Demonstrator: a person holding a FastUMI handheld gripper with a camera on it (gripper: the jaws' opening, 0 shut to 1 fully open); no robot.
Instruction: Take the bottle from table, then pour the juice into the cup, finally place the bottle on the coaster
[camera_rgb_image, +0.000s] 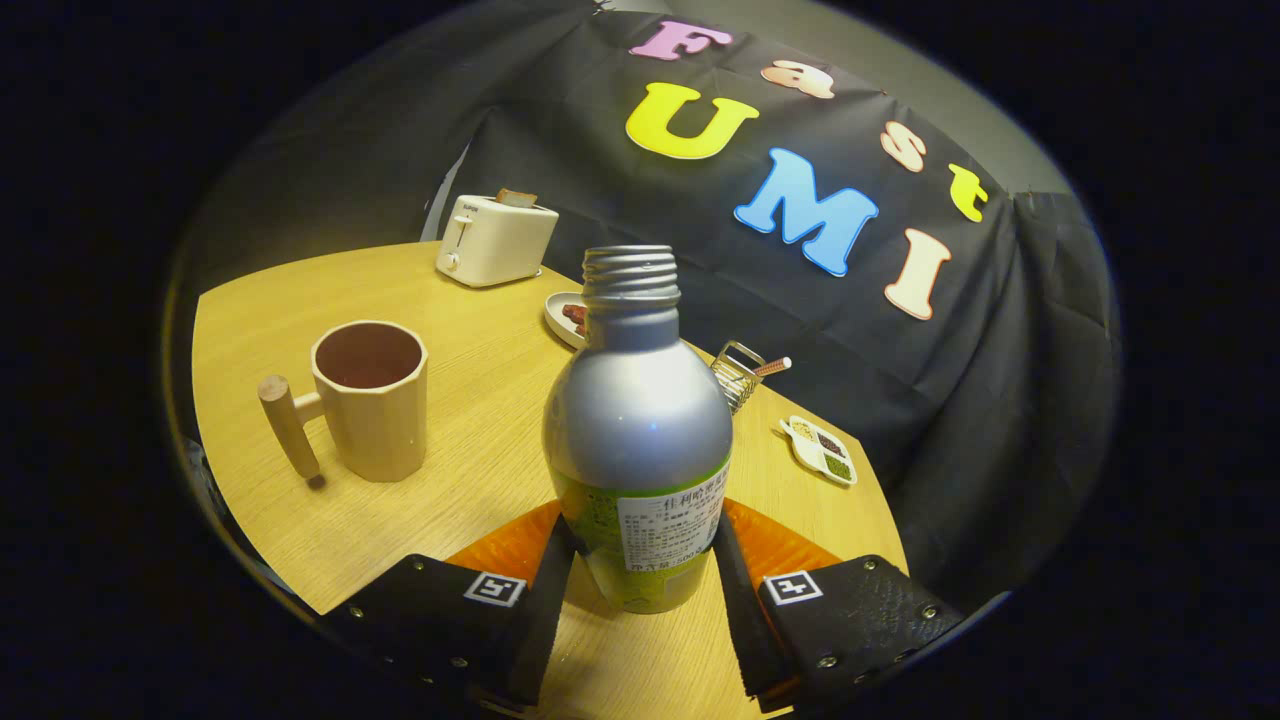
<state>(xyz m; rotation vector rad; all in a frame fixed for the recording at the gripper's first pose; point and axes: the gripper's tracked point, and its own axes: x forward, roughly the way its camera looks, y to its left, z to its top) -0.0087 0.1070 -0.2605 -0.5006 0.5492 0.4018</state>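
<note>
The black two-finger gripper (640, 575) is closed on the silver metal bottle with the green label (638, 440) — both fingers press its lower sides. The bottle stands upright, uncapped, its threaded neck open. Behind its base lies the orange coaster (770, 545) on the round wooden table (470, 420). Left of the bottle stands the tan wooden cup with a peg handle (365, 400). Beyond the bottle — a white plate (565, 318), a cream toaster (495, 240), a wire rack (738, 372) and a small divided white dish (820, 450).
</note>
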